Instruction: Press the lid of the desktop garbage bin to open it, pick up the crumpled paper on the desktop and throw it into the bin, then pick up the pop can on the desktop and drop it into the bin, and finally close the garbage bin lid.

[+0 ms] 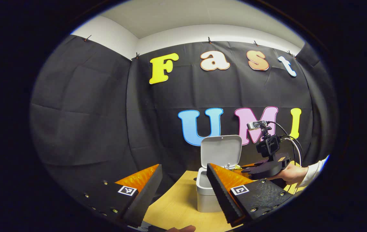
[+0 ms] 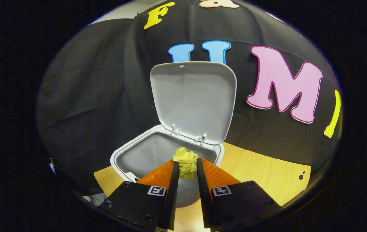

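My right claw (image 2: 187,169) is clamped on the crumpled paper (image 2: 186,165), which I hold just above the open mouth of the bin (image 2: 138,154); the bin's lid (image 2: 193,100) stands upright behind. My left claw (image 1: 183,177) hangs with its fingers apart, near the bin. The bin sits on a pale wooden table (image 2: 267,174) against black cloth walls (image 1: 80,112) under a white ceiling (image 1: 177,19).

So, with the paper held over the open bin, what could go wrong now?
1. The paper sits at the very tips of the right gripper, near the bin's hinge side; released here, it might hit the upright lid or rim and bounce out.
2. The open left gripper is close to the bin and might nudge it.
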The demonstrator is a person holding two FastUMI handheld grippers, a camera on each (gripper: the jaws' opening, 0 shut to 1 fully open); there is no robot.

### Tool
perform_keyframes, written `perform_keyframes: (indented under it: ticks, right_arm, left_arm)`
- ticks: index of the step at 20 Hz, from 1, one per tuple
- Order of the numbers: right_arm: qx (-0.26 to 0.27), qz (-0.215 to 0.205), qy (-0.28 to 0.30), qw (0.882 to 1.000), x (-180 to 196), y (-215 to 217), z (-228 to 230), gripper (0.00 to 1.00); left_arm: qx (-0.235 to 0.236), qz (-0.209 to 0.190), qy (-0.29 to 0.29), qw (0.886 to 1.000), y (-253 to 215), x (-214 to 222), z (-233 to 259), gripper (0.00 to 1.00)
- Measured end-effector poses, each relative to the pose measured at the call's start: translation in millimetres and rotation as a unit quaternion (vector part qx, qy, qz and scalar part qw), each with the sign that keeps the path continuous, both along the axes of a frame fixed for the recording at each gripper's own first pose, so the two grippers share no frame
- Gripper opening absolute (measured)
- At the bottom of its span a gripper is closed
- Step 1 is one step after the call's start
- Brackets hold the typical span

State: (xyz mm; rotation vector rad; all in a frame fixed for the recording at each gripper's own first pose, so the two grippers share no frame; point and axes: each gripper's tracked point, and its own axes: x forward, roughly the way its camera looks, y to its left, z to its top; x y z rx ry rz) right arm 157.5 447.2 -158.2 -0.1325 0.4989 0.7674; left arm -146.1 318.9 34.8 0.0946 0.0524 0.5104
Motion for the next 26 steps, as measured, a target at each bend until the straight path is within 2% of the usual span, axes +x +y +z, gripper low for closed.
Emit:
perform_keyframes:
  ticks: [1,2,3,6,7,10,15,20,26]
  right_arm:
    - [-0.005,0.004,0.003,1.0,0.3,3.6,-4.2,0.42]
    - [-0.007,0.01,0.008,1.0,-1.8,5.7,-7.1,0.52]
    - [-0.011,0.011,0.008,1.0,-2.4,5.8,-8.9,0.45]
    - [-0.002,0.011,0.001,1.0,-3.5,0.6,-3.7,0.95]
    - [0.002,0.01,0.0,1.0,-2.8,-0.3,-1.0,0.98]
    - [0.012,0.002,-0.007,1.0,-1.5,-17.1,11.4,0.99]
    - [0.038,-0.023,-0.019,0.999,0.1,-56.6,34.5,0.99]
    - [0.057,-0.068,-0.043,0.995,4.0,-123.1,62.5,0.98]
    - [0.061,-0.147,-0.075,0.984,13.1,-219.8,91.9,0.98]
  left_arm:
    - [-0.001,0.002,0.002,1.0,0.9,-1.0,-3.1,0.9]
    - [-0.001,0.005,0.004,1.0,2.2,-1.5,-4.0,0.9]
    - [-0.003,0.007,0.006,1.0,2.8,-0.6,-5.2,0.9]
    - [-0.02,0.003,0.009,1.0,2.5,2.2,-13.9,0.9]
    - [-0.025,0.001,0.009,1.0,1.4,4.0,-15.2,0.9]
    - [-0.04,-0.015,0.006,0.999,-9.4,17.4,-24.6,0.9]
    - [-0.071,-0.064,-0.002,0.995,-37.9,49.9,-36.9,0.9]
    - [-0.084,-0.115,0.015,0.99,-73.1,86.6,-64.5,0.91]
    - [-0.091,-0.206,0.032,0.974,-148.0,142.0,-104.0,0.91]
